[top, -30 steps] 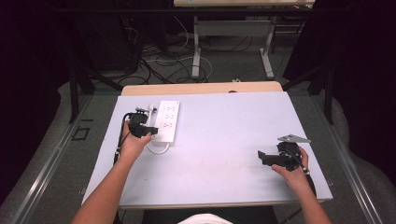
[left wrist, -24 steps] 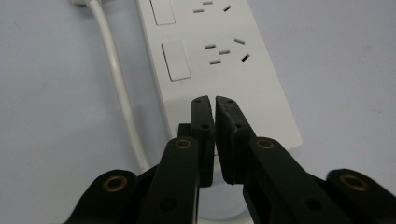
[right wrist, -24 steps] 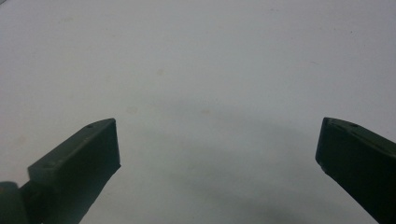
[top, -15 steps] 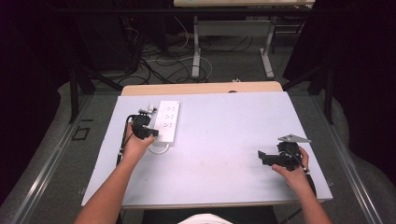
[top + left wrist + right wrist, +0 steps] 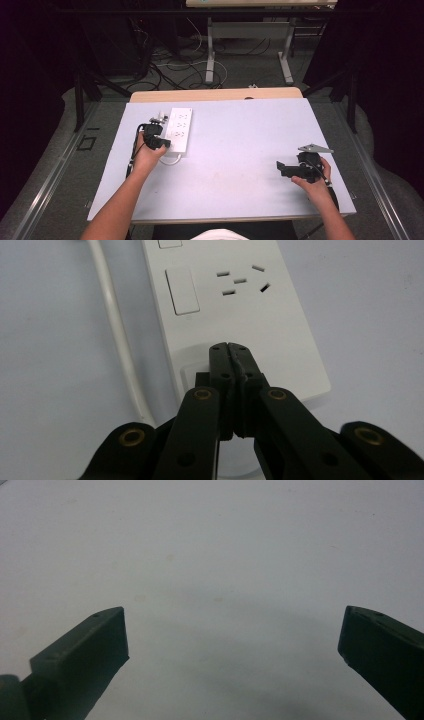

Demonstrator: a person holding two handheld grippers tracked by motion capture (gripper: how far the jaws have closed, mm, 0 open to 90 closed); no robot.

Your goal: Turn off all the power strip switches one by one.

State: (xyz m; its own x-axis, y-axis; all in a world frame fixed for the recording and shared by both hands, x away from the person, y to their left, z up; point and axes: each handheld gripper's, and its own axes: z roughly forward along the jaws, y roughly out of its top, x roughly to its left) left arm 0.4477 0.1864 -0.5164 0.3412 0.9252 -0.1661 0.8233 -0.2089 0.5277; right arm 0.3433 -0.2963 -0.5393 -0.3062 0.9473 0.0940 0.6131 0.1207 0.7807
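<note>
Left gripper (image 5: 230, 347): jaws clenched together, nothing between them, tips over near end of white power strip (image 5: 240, 325), at raised switch area; contact not certain. Jaws have just been closing. Strip lies flat at table's (image 5: 240, 190) left-rear part, white cord (image 5: 117, 335) running alongside. High view: left hand (image 5: 150, 150) at strip's near-left edge. Right gripper (image 5: 232, 625): jaws released, spread wide over bare table surface, near right edge, well apart from strip.

1. White power strip (image 5: 178, 130) with its cord (image 5: 117, 335) blocks the table's (image 5: 240, 135) far-left part; left gripper (image 5: 231, 352), jaws closed together, sits on its near end.
2. Middle of the table: bare, free passage.
3. Right gripper (image 5: 232, 635), jaws wide apart, over bare surface near the right edge.
</note>
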